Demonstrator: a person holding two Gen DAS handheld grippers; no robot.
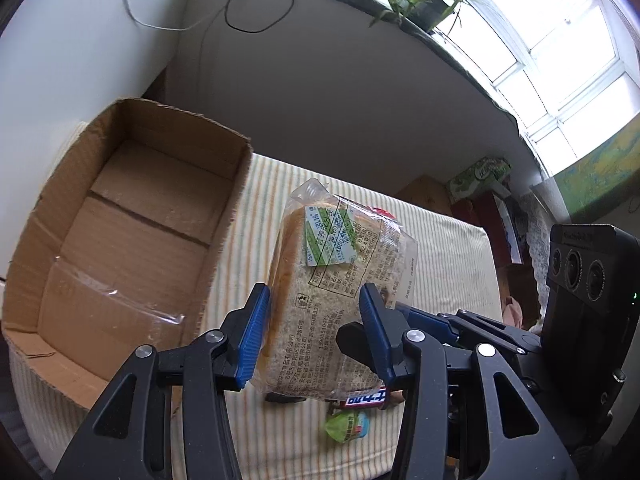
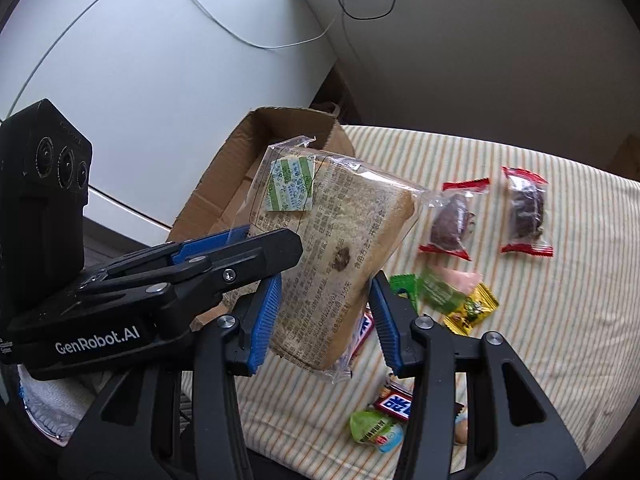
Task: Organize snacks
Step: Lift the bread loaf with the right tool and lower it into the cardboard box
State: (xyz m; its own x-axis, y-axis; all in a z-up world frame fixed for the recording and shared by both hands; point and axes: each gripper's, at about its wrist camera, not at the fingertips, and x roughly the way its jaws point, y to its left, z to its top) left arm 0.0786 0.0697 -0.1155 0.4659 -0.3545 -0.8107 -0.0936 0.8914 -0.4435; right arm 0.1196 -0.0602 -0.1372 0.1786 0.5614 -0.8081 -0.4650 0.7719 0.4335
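We are gripping the bread (image 1: 320,292) with both grippers, lifted clear of the striped cloth (image 1: 440,264). Our left gripper (image 1: 316,336) is clamping its near end, blue pads (image 1: 252,344) pressing on the wrapper; our right gripper (image 2: 326,320) is clamping it the same way. The box (image 1: 132,216) is sitting open just left of the bread. Small snacks are lying on the cloth below, among them two red-edged cakes (image 2: 524,212) and a yellow candy (image 2: 472,308).
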